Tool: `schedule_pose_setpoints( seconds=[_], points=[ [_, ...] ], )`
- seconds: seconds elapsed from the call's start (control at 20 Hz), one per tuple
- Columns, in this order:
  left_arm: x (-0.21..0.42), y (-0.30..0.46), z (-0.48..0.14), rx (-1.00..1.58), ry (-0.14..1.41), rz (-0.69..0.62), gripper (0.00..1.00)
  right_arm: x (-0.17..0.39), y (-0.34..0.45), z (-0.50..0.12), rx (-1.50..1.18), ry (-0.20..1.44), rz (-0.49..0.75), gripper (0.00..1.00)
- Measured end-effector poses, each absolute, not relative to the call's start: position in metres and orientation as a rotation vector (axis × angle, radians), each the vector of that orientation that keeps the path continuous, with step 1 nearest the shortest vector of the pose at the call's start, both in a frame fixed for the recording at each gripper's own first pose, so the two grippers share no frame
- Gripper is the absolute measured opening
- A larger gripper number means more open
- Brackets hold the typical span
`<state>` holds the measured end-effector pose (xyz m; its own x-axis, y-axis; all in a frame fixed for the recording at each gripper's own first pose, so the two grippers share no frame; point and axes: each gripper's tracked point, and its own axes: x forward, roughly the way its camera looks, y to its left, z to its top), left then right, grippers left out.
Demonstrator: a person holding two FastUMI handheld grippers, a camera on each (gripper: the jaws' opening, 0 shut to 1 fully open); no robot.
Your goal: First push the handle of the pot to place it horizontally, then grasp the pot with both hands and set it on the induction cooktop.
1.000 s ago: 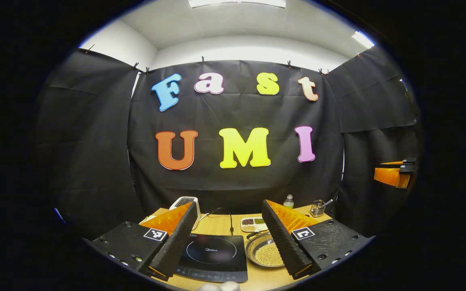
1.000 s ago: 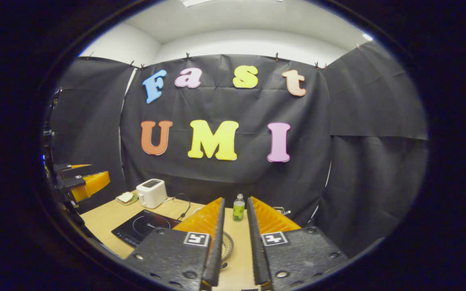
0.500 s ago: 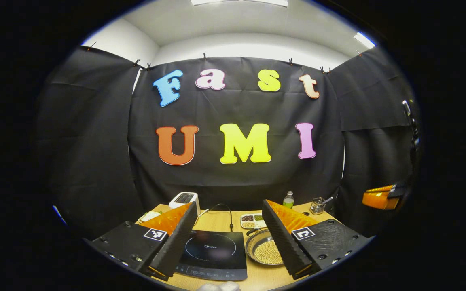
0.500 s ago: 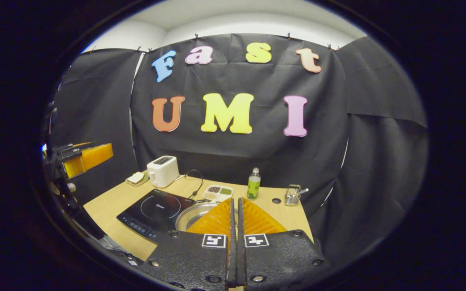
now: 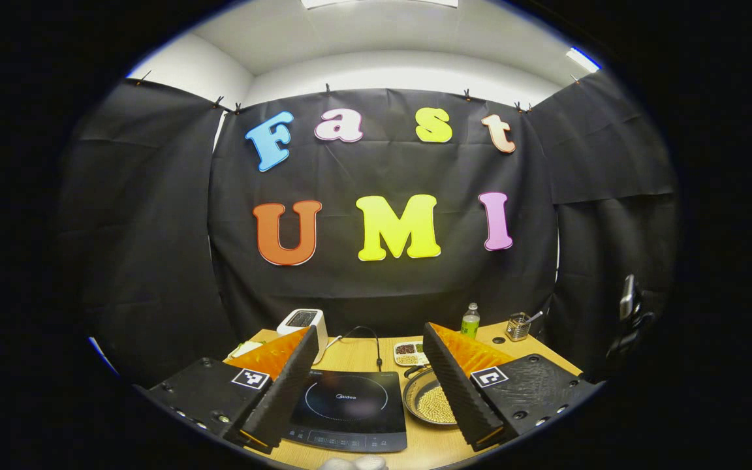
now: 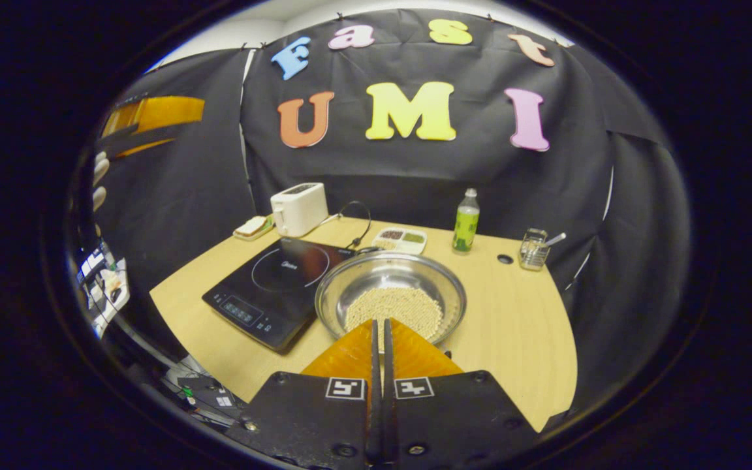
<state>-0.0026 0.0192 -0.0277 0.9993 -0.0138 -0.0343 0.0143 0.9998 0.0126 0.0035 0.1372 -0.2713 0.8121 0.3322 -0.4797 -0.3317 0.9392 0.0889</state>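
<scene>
Right gripper view: my right gripper (image 6: 380,326) has its fingers pressed together on nothing, hanging just above the near rim of the shiny round steel pot (image 6: 390,297). Pot sits on the light wood table (image 6: 519,326), bottom covered in small pale beans, just beside the right edge of the black glass induction cooktop (image 6: 271,281); whether the two touch I can't tell. A dark handle stub (image 6: 366,249) shows at the far rim. I can't make out a near handle behind my fingers.

Left gripper view has my left gripper (image 5: 371,369) spread wide and empty, well above the table, cooktop (image 5: 346,408) framed between its fingers, pot (image 5: 429,405) partly behind the right finger.

My read on handling: thin rigid steel, smooth and slippery, so pinching a bare wall looks poor. Bean load adds moderate weight and will slide if I tilt it, so it needs to stay level. Best holds are probably the rim at opposite sides, or the handles once they lie flat. Closed tips suit the push on the handle.
</scene>
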Motion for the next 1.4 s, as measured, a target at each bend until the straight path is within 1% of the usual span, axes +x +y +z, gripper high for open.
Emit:
schedule_pose_setpoints(
  seconds=[0.05, 0.15, 0.25, 0.3, 0.35, 0.45, 0.5, 0.55, 0.6, 0.65, 0.7, 0.75, 0.8, 0.85, 0.9, 0.95, 1.0, 1.4],
  points=[
    [-0.003, 0.018, -0.028, 0.014, 0.037, -0.017, 0.96, 0.004, 0.14, -0.284, 0.001, 0.538, 0.357, 0.04],
    [-0.002, 0.018, -0.029, 0.018, 0.04, -0.016, 0.96, 0.004, 0.147, -0.308, 0.009, 0.581, 0.378, 0.06],
    [-0.002, 0.016, -0.03, 0.018, 0.042, -0.017, 0.96, 0.008, 0.15, -0.33, 0.004, 0.617, 0.382, 0.0],
    [-0.002, 0.016, -0.031, 0.018, 0.046, -0.017, 0.96, 0.007, 0.152, -0.341, 0.006, 0.639, 0.388, 0.04],
    [-0.002, 0.016, -0.03, 0.018, 0.049, -0.014, 0.96, 0.01, 0.152, -0.348, 0.013, 0.647, 0.385, 0.01],
    [-0.001, 0.016, -0.033, 0.019, 0.057, -0.009, 0.96, 0.014, 0.152, -0.364, 0.018, 0.688, 0.385, 0.0],
    [-0.001, 0.017, -0.034, 0.02, 0.06, -0.005, 0.96, 0.016, 0.152, -0.37, 0.017, 0.699, 0.382, 0.04],
    [-0.001, 0.017, -0.033, 0.02, 0.061, -0.003, 0.96, 0.02, 0.151, -0.375, 0.013, 0.71, 0.382, 0.0],
    [0.0, 0.017, -0.033, 0.02, 0.06, 0.0, 0.96, 0.021, 0.151, -0.378, 0.015, 0.718, 0.382, 0.0],
    [0.0, 0.017, -0.033, 0.021, 0.063, 0.004, 0.96, 0.022, 0.15, -0.378, 0.028, 0.724, 0.381, 0.04],
    [0.001, 0.016, -0.036, 0.021, 0.069, 0.007, 0.96, 0.025, 0.15, -0.38, 0.038, 0.726, 0.385, 0.04],
    [0.001, 0.015, -0.036, 0.02, 0.072, 0.009, 0.96, 0.029, 0.145, -0.385, 0.025, 0.74, 0.374, 0.0],
    [0.004, 0.015, -0.037, 0.02, 0.074, 0.01, 0.96, 0.029, 0.138, -0.389, 0.019, 0.747, 0.366, 0.04],
    [0.005, 0.013, -0.038, 0.02, 0.077, 0.012, 0.96, 0.031, 0.136, -0.39, 0.034, 0.755, 0.361, 0.0],
    [0.006, 0.012, -0.039, 0.021, 0.08, 0.014, 0.96, 0.03, 0.137, -0.389, 0.063, 0.759, 0.369, 0.03],
    [0.008, 0.011, -0.04, 0.02, 0.084, 0.017, 0.96, 0.033, 0.136, -0.391, 0.076, 0.76, 0.37, 0.02],
    [0.008, 0.009, -0.041, 0.017, 0.09, 0.021, 0.96, 0.035, 0.132, -0.391, 0.071, 0.758, 0.37, 0.04],
    [0.014, -0.005, -0.043, 0.012, 0.107, 0.053, 0.96, 0.049, 0.103, -0.394, 0.053, 0.762, 0.388, 0.04]
  ],
)
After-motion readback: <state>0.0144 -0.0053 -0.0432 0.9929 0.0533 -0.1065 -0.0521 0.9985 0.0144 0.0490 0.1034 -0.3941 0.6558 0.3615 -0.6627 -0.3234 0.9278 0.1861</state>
